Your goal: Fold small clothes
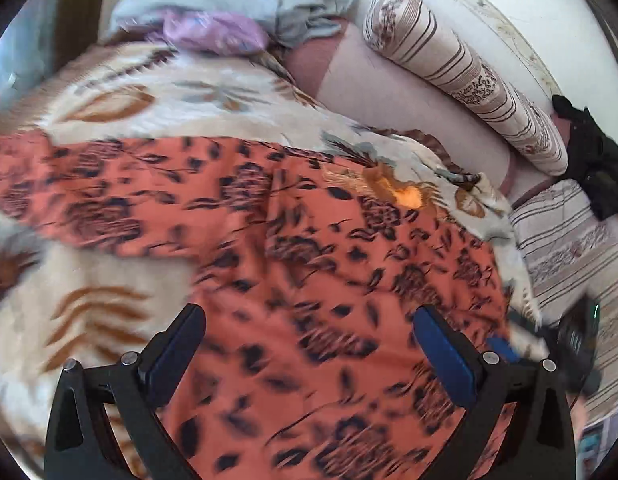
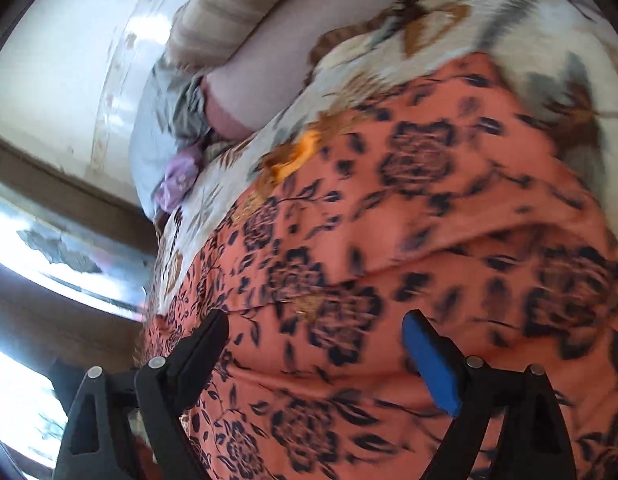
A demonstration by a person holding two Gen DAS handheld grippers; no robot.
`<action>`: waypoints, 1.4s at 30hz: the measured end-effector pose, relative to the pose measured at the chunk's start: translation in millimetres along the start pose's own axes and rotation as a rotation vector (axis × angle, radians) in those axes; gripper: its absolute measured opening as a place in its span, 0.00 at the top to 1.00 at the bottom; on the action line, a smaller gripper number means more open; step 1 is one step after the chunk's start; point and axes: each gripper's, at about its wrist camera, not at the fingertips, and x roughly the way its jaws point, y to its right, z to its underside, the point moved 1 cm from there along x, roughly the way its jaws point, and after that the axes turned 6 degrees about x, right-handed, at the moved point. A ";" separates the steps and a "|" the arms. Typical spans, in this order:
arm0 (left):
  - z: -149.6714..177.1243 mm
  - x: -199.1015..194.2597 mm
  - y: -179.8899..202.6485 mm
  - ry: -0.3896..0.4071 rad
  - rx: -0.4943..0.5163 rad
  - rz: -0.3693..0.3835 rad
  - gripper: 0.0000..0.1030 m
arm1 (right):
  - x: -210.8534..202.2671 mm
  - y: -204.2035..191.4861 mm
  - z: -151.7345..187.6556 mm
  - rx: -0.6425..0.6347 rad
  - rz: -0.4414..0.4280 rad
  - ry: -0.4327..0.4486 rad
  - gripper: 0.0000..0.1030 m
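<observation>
An orange garment with a dark flower print [image 1: 293,240] lies spread over a cream blanket with brown leaves [image 1: 169,92]. My left gripper [image 1: 309,312] hovers just above the garment, its jaws wide open with nothing pinched between them. The right wrist view shows the same orange garment [image 2: 389,240] with a fold ridge across its middle, lying on the blanket [image 2: 509,32]. My right gripper [image 2: 317,316] is open over it, and its blue pad [image 2: 429,368] is clear of the cloth. Both views are blurred.
A striped bolster pillow [image 1: 469,76] lies along the white wall at the back. Grey cloth [image 1: 309,0] and a lilac piece [image 1: 213,32] are heaped at the far end. A black item [image 1: 589,152] sits at the right edge above a striped cover [image 1: 569,248]. A bright window [image 2: 49,248] is left.
</observation>
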 end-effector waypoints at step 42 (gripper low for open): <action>-28.6 86.6 37.2 -0.137 0.177 -0.255 0.44 | 25.1 65.1 -176.8 0.012 0.262 -0.012 0.90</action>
